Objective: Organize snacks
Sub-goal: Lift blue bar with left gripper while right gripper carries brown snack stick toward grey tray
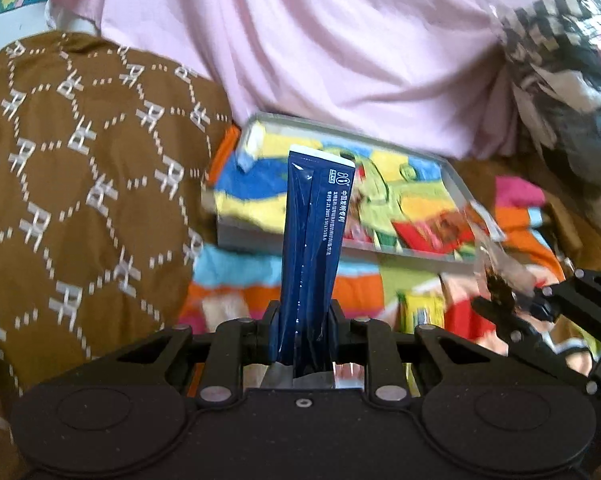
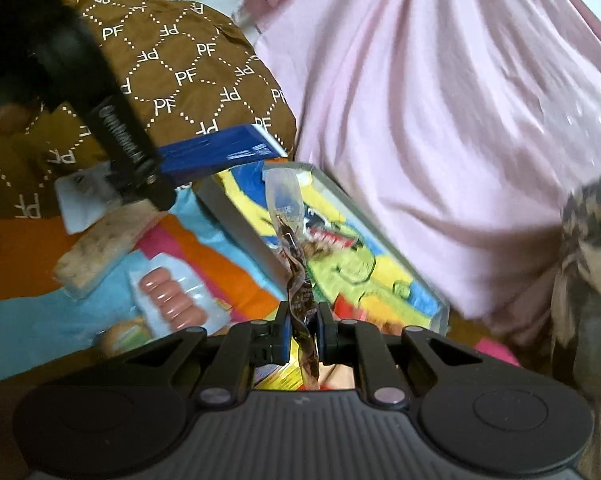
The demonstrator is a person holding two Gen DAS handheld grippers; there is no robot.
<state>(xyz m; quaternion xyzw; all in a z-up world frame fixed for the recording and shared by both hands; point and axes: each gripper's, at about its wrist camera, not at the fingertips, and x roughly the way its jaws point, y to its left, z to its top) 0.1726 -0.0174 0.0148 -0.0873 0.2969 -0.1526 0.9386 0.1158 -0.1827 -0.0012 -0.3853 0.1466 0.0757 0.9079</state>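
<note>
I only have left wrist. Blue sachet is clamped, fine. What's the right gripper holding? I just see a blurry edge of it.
Observer: The right gripper is shut on a clear wrapper with a dark brown snack inside, held upright.
Operator: Anything on the cloth to the left of the tray that I can't see?
Observer: Yes. A pack of small sausages lies on the colourful cloth, near the tray.
Operator: Anything else there?
Observer: A pale, speckled bar in a clear wrap, beside the sausages, below the left gripper.
</note>
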